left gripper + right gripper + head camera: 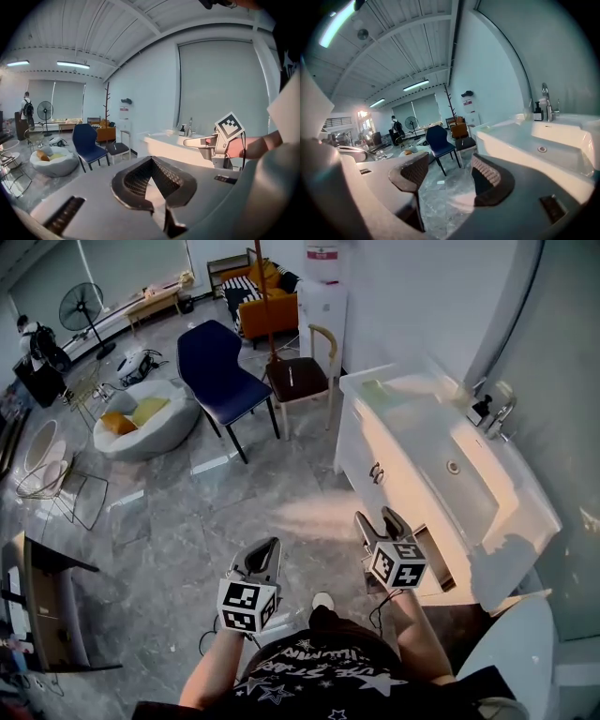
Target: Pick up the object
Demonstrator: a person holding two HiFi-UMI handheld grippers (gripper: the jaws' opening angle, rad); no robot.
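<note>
My right gripper [378,518] hangs in the air just left of the white sink vanity [394,442], below its counter level. Its jaws stand wide apart with nothing between them, as the right gripper view [449,164] shows. My left gripper [267,545] is held over the floor a little to its left. Its pads meet in the left gripper view [151,164] and hold nothing. At the back of the basin [562,136] stand a faucet [545,101] and a dark soap bottle [538,112]. I cannot tell which thing is the task's object.
A blue chair [220,371] and a wooden chair [300,376] stand on the grey tiled floor ahead. A white beanbag seat [150,418] lies further left, a fan [82,307] and a person [33,338] behind it. A dark table [47,606] is at my left.
</note>
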